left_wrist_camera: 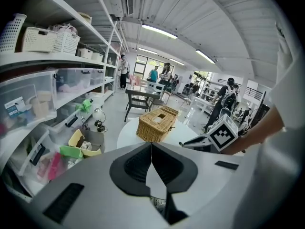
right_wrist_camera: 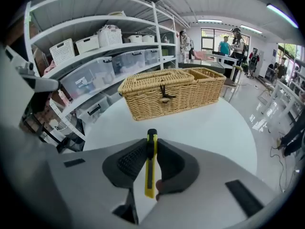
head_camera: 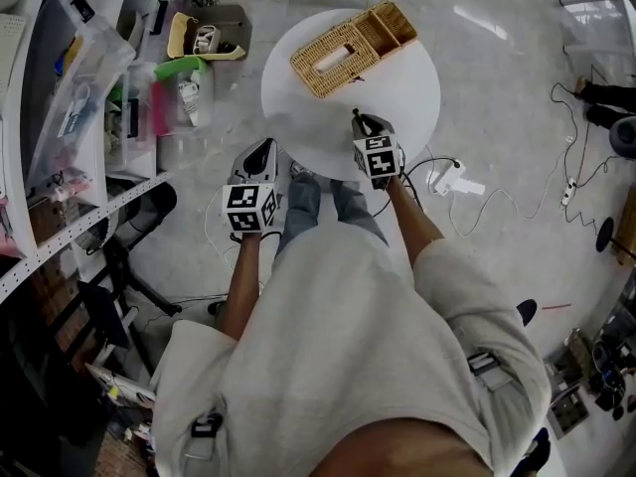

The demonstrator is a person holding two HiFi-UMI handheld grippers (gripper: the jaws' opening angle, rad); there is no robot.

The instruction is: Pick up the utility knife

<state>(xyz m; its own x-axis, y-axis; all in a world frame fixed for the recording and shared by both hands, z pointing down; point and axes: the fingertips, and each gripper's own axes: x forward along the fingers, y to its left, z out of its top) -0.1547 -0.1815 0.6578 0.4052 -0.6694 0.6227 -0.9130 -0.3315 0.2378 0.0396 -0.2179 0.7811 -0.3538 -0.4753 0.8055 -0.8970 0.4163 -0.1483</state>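
Right gripper (head_camera: 360,119) was over the near edge of the round white table (head_camera: 407,107), nose pitched down. Its jaws were clenched on the slim yellow plastic utility knife with a black tip (right_wrist_camera: 150,173). The knife stood on edge between the ribbed black pads (right_wrist_camera: 132,160), black tip pointing out past the fingertips and yellow body running back toward the palm. It was gripped across its thin sides, probably because a flat, narrow tool gives the pads no other parallel faces to bite on. It sat roughly in line with the jaws, so it should not swing when carried.

From the right gripper view, white tabletop showed beyond the tip. The knife looked clear of the surface, but the contact point itself was not visible. I judged the pick as made or all but made. What remains is keeping the squeeze steady, since the smooth plastic could slip lengthwise.

Left gripper (left_wrist_camera: 151,148) was off the table's near-left side, away from the work. Its jaws were closed against each other with nothing between them. It seemed parked there to keep out of the right hand's path.

A rectangular woven wicker basket (head_camera: 353,48), lidded with an open end compartment, sat on the far part of the table, well apart from the knife. Shelving with clear plastic bins (head_camera: 60,117) stood to the left and played no part.
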